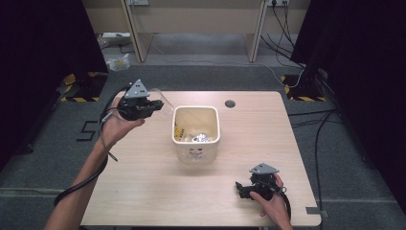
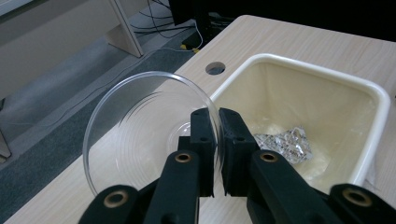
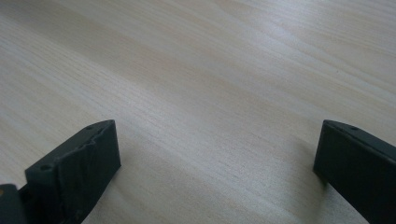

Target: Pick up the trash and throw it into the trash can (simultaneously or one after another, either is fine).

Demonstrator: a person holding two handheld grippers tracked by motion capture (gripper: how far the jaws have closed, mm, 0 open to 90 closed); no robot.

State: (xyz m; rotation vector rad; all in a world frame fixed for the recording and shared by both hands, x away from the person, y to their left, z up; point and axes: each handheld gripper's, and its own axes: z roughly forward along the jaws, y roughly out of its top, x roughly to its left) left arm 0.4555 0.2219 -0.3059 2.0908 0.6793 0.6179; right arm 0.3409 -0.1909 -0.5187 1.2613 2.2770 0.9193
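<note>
No legible writing on bin (image 1: 196, 125)

left gripper (image 2: 215, 140): black jaws, brass-coloured pivot screws, grey three-cornered top plate, black cable
right gripper (image 3: 215, 172): black jaws, same grey plate
forearms: bare, no sleeves

- The clear bowl (image 2: 140, 126) is see-through plastic. It is tipped on its side, up in the air, just left of the bin, with its rim pinched.
- The cream bin (image 1: 196, 133) is square and open on top.
- A crumpled foil ball (image 2: 285, 144) lies at the bottom of the bin.
</note>
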